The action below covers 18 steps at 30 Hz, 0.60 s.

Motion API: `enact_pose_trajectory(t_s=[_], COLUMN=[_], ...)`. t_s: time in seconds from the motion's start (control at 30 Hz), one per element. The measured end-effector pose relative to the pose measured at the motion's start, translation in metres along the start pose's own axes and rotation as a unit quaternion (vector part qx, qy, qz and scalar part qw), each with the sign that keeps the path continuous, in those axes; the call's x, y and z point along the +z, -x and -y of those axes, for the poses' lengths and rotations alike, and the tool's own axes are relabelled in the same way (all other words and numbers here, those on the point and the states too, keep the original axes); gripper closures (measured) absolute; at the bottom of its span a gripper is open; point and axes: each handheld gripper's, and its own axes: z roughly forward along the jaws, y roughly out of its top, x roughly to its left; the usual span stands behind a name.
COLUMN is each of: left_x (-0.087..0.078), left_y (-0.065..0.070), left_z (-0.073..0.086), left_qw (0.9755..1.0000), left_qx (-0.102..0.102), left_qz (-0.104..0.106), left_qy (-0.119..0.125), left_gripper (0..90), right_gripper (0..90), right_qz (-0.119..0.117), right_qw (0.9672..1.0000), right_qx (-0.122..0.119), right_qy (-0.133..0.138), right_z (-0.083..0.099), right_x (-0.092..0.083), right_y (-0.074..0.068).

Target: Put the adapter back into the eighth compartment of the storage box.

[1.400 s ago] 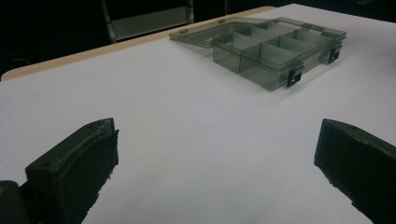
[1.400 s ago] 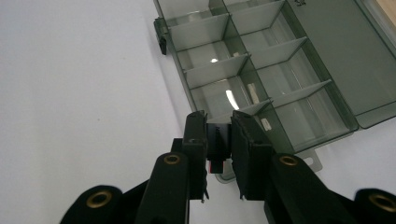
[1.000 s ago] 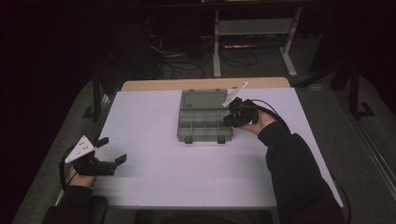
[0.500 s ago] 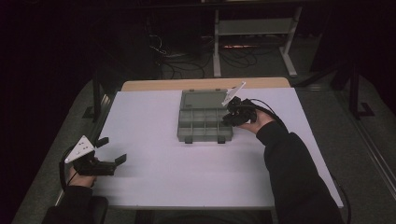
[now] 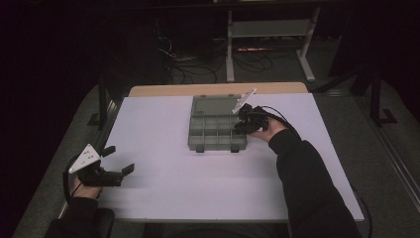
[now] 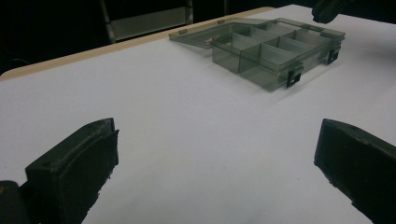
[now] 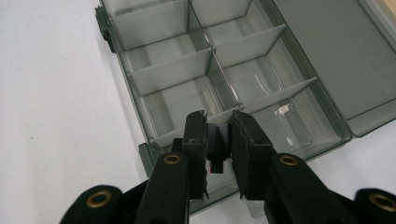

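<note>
Gripping a small dark part (image 7: 218,142) over the organizer box (image 5: 216,130), the right gripper (image 5: 246,122) has barely shifted.

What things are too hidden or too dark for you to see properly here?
- Small dark thing with a red bit: right gripper view, the right tool pads cover its sides, so what it is stays unclear.
- Box right edge: high view, hidden by that tool.
- Room behind the table: high view, too dark.
</note>
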Motion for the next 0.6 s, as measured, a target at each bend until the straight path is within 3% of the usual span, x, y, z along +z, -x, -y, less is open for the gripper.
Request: enact_pose_trajectory(t_s=[0.33, 0.6], left_x=[0.000, 0.000], left_y=[0.000, 0.000], left_z=[0.000, 0.000], left_qw=[1.0000, 1.0000], left_qx=[-0.002, -0.005], left_qz=[0.001, 0.001], left_qy=[0.001, 0.000], left_gripper=[0.0, 0.0], right_gripper=[74.6, 74.6], right_qz=[-0.005, -0.014], right_qw=[0.9999, 0.9993], right_qx=[0.006, 0.010], right_qy=[-0.009, -0.034], right_z=[0.003, 0.004], right_x=[0.008, 0.022], right_y=[0.006, 0.006])
